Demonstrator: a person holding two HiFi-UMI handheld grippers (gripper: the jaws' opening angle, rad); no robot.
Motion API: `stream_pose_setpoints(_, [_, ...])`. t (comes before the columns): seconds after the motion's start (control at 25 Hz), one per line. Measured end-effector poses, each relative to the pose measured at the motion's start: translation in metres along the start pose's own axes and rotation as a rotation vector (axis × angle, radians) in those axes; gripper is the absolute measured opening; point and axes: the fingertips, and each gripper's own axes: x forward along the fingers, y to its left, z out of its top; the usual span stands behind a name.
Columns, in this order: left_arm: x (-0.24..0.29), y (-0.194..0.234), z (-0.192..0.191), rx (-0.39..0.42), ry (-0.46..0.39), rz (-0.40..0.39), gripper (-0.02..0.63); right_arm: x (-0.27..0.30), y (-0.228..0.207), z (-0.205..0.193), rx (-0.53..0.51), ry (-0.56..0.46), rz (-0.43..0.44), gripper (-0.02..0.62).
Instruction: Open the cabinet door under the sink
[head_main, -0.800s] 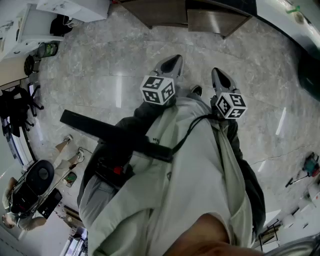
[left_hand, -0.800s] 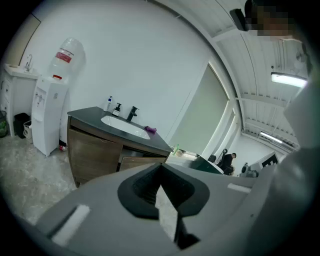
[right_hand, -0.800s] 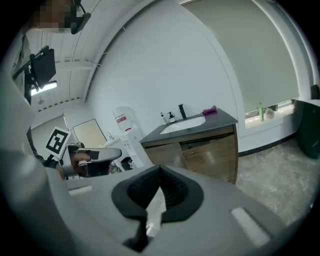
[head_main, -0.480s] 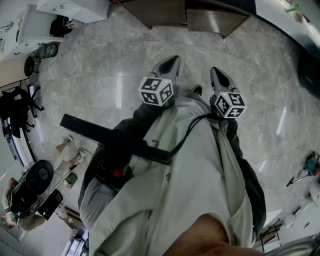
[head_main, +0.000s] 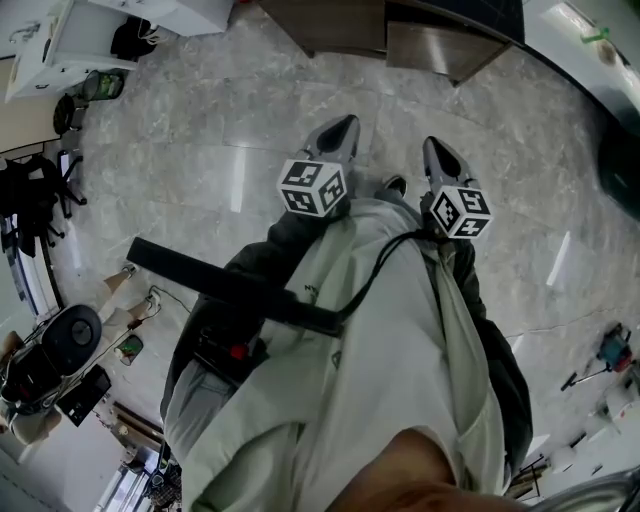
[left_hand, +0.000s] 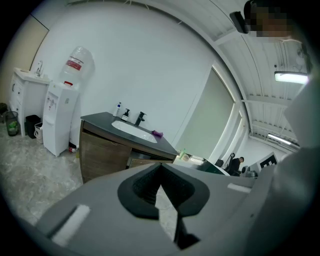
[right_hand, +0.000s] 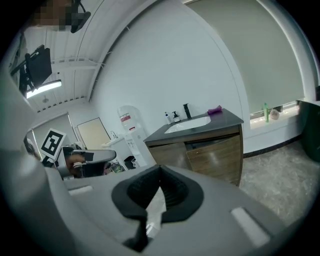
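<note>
Marble floor (head_main: 190, 160) before sink cabinet (right_hand: 215, 152)

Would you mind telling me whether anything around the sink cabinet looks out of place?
One cabinet door under the sink looks slightly ajar, with a dark gap along its top; nothing else stands out.

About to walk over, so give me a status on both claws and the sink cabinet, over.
Left claw shut, empty. Right claw shut, empty. Sink cabinet ahead, not yet reached. Only floor between.
</note>
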Motion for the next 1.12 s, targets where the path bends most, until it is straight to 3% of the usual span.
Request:
stream_pose_setpoints(0.4, [-0.013, -0.003, -0.001, -0.025, -0.052, 0.081, 0.006, 0.0, 0.0, 0.004, -0.041, 0.026, 0.071, 0.0])
stream_pose_setpoints(1.12, [0.002, -0.054, -0.023, 0.004, -0.063, 0.124, 0.006, -0.038, -0.058, 0.004, -0.003, 0.0, 0.069, 0.0])
